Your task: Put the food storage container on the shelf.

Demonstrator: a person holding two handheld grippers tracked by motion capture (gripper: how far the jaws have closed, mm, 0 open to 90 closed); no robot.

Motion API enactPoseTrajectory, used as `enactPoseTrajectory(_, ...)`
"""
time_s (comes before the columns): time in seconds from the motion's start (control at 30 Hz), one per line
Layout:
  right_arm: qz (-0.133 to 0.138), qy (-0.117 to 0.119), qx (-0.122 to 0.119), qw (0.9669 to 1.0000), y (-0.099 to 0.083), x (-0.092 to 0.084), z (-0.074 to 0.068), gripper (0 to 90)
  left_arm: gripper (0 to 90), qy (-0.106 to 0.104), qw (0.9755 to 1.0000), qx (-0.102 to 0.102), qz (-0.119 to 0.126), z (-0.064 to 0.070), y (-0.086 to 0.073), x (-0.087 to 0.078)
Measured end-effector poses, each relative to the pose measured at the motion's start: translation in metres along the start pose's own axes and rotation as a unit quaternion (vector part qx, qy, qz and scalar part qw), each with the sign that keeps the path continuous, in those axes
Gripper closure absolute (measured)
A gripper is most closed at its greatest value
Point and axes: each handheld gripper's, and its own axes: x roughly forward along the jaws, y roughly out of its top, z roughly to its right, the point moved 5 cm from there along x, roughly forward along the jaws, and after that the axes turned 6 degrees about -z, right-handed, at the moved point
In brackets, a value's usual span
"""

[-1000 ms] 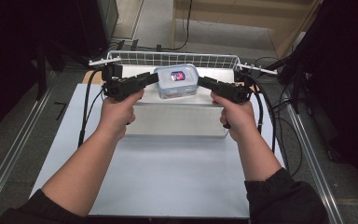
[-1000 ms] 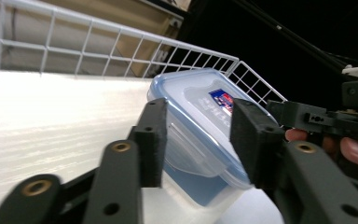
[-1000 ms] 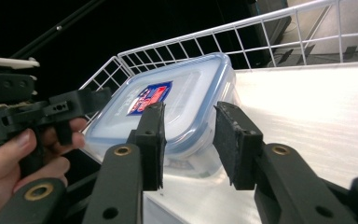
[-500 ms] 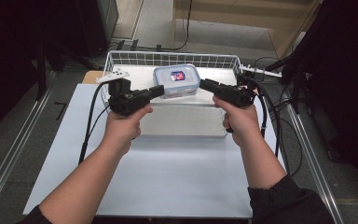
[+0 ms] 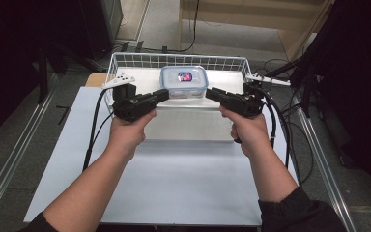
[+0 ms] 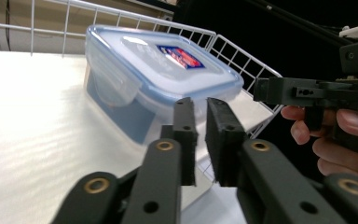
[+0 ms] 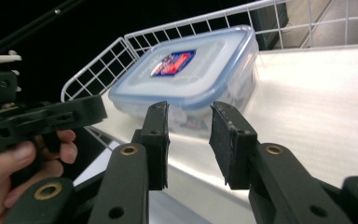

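Note:
A clear plastic box (image 5: 184, 81) with a blue-rimmed lid and a red and blue label sits in a white wire basket (image 5: 174, 60). My left gripper (image 5: 164, 95) points at the box's near left corner, just short of it. Its jaws have just been opening; in the left gripper view (image 6: 199, 105) a narrow gap shows between them, with nothing in it and the box (image 6: 158, 70) beyond. My right gripper (image 5: 208, 93) is off the box's near right corner. It is open and empty in the right gripper view (image 7: 189, 109), with the box (image 7: 191, 70) ahead.
The basket rests on a shiny metal platform (image 5: 188, 125) at the back of a white table (image 5: 174, 188). Metal rails (image 5: 319, 159) run along both table sides. Black cables (image 5: 94, 125) trail from each gripper. The opposite gripper (image 6: 307, 91) shows in each gripper view.
The left gripper has drawn back from the box's left side toward the person and shifted right, to the near left corner. The right gripper has hardly moved. The box stays in place.

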Motion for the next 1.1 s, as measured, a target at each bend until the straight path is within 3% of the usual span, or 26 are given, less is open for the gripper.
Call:
enactPoseTrajectory(0.03, 0.000, -0.002, -0.002, 1.0000, -0.002, -0.001, 0.000, 67.4, 79.1, 0.003, 1.0000, -0.001, 0.003, 0.000, -0.003, -0.002)
enactPoseTrajectory(0.13, -0.002, -0.011, -0.016, 0.9998, -0.017, -0.006, -0.006, 65.5, 71.0, 0.017, 0.9995, 0.027, 0.000, 0.002, -0.020, -0.013)
enactPoseTrajectory(0.2, -0.003, -0.014, -0.020, 0.9997, -0.021, -0.007, -0.007, 64.5, 69.0, 0.018, 0.9994, 0.029, -0.001, 0.003, -0.026, -0.016)
enactPoseTrajectory(0.27, -0.004, -0.014, -0.029, 0.9995, -0.034, -0.011, -0.009, 60.2, 64.6, 0.020, 0.9990, 0.039, -0.007, 0.002, -0.045, -0.022)
enactPoseTrajectory(0.3, -0.004, -0.014, -0.029, 0.9995, -0.034, -0.011, -0.009, 60.2, 63.1, 0.020, 0.9990, 0.039, -0.007, 0.002, -0.045, -0.022)
enactPoseTrajectory(0.33, -0.006, -0.027, -0.043, 0.9987, -0.046, -0.013, -0.010, 56.2, 61.2, 0.022, 0.9987, 0.044, -0.012, 0.001, -0.058, -0.026)
enactPoseTrajectory(0.37, -0.006, -0.027, -0.043, 0.9987, -0.046, -0.013, -0.010, 56.2, 60.0, 0.022, 0.9987, 0.044, -0.012, 0.001, -0.058, -0.026)
enactPoseTrajectory(0.4, -0.006, -0.033, -0.052, 0.9981, -0.058, -0.015, -0.010, 52.6, 58.1, 0.026, 0.9985, 0.044, -0.016, 0.000, -0.072, -0.029)
enactPoseTrajectory(0.43, -0.007, -0.036, -0.055, 0.9978, -0.062, -0.016, -0.010, 51.2, 56.5, 0.026, 0.9985, 0.044, -0.016, 0.000, -0.072, -0.029)
enactPoseTrajectory(0.5, -0.007, -0.049, -0.067, 0.9965, -0.075, -0.017, -0.009, 47.1, 54.2, 0.032, 0.9979, 0.051, -0.026, -0.003, -0.092, -0.034)
enactPoseTrajectory(0.53, -0.007, -0.049, -0.067, 0.9965, -0.075, -0.017, -0.009, 47.1, 51.9, 0.032, 0.9979, 0.051, -0.026, -0.003, -0.092, -0.034)
enactPoseTrajectory(0.57, -0.008, -0.058, -0.076, 0.9954, -0.091, -0.017, -0.008, 44.0, 50.8, 0.039, 0.9970, 0.059, -0.032, -0.005, -0.105, -0.037)
enactPoseTrajectory(0.67, -0.007, -0.066, -0.083, 0.9943, -0.106, -0.017, -0.005, 40.1, 48.5, 0.046, 0.9965, 0.058, -0.038, -0.009, -0.117, -0.040)
enactPoseTrajectory(0.7, -0.008, -0.076, -0.085, 0.9934, -0.121, -0.018, -0.003, 36.2, 44.3, 0.052, 0.9958, 0.062, -0.044, -0.011, -0.125, -0.042)
enactPoseTrajectory(0.77, -0.006, -0.080, -0.089, 0.9928, -0.127, -0.018, -0.001, 34.0, 43.4, 0.057, 0.9950, 0.065, -0.051, -0.014, -0.136, -0.046)
enactPoseTrajectory(0.83, 0.001, -0.098, -0.093, 0.9909, -0.149, -0.021, 0.005, 28.2, 38.0, 0.077, 0.9910, 0.080, -0.074, -0.021, -0.158, -0.049)
enactPoseTrajectory(0.87, 0.001, -0.098, -0.093, 0.9909, -0.149, -0.021, 0.005, 28.2, 36.1, 0.077, 0.9910, 0.080, -0.074, -0.021, -0.158, -0.049)
enactPoseTrajectory(0.93, 0.002, -0.118, -0.096, 0.9884, -0.169, -0.023, 0.013, 19.3, 31.4, 0.091, 0.9883, 0.085, -0.088, -0.027, -0.177, -0.051)
enactPoseTrajectory(1.03, 0.001, -0.123, -0.088, 0.9886, -0.181, -0.025, 0.018, 14.4, 26.7, 0.102, 0.9861, 0.087, -0.098, -0.032, -0.191, -0.053)
enactPoseTrajectory(1.1, 0.002, -0.136, -0.095, 0.9861, -0.195, -0.029, 0.023, 13.8, 20.0, 0.108, 0.9851, 0.087, -0.103, -0.036, -0.205, -0.055)
